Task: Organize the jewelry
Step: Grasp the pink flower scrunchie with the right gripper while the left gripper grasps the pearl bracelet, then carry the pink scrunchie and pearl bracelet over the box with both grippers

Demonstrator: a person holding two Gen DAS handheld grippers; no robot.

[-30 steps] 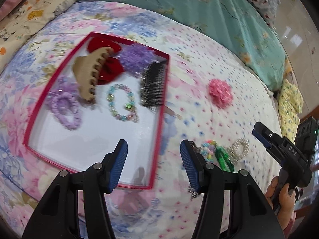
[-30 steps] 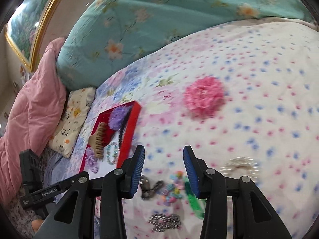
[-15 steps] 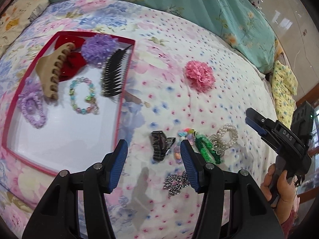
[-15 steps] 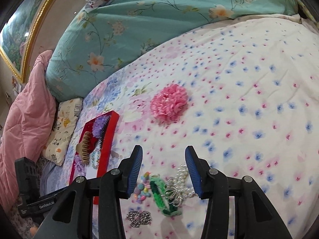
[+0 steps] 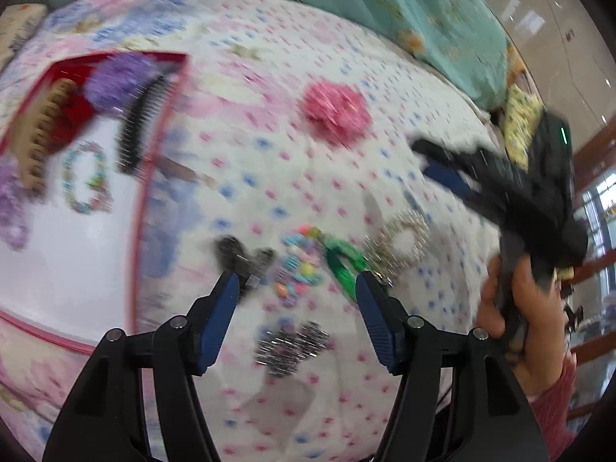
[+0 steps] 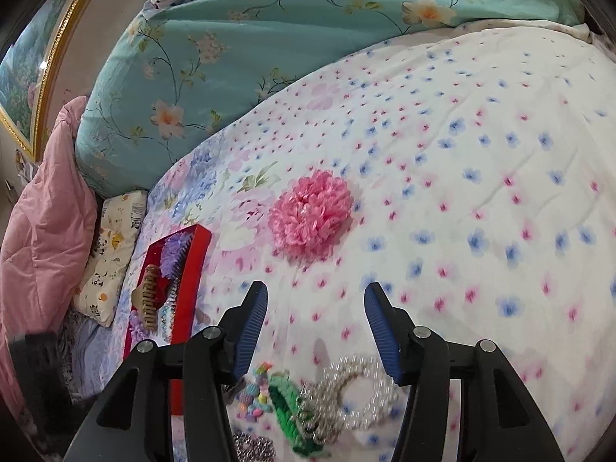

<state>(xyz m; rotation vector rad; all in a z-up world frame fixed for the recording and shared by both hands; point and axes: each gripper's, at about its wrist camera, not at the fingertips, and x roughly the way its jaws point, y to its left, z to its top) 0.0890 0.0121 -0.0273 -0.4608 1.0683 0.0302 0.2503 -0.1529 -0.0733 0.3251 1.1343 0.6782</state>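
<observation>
Jewelry sits in a loose cluster on the bed. Left view: left tool opening, empty, over the bead bracelet; best to lower squarely and pinch one piece. Only here the tray's white floor shows. Right view: right tool opening, empty, above the pearl bracelet; pink flower sharp here.

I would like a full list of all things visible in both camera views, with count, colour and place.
tray: 1, red rim, white floor, on bed, left
claw clip: 1, beige, in tray
comb: 1, black, in tray
bead bracelet: 1, pastel, in tray
scrunchies: 2, purple, in tray
pink scrunchie: 1, on bedspread
small clip: 1, dark, on bedspread
pearl bracelet: 1, white, on bedspread
green band: 1, beside pearls
chain: 1, silver, nearest
left gripper: 1, black, empty, jaws opening
right gripper: 1, black, empty, jaws opening
</observation>
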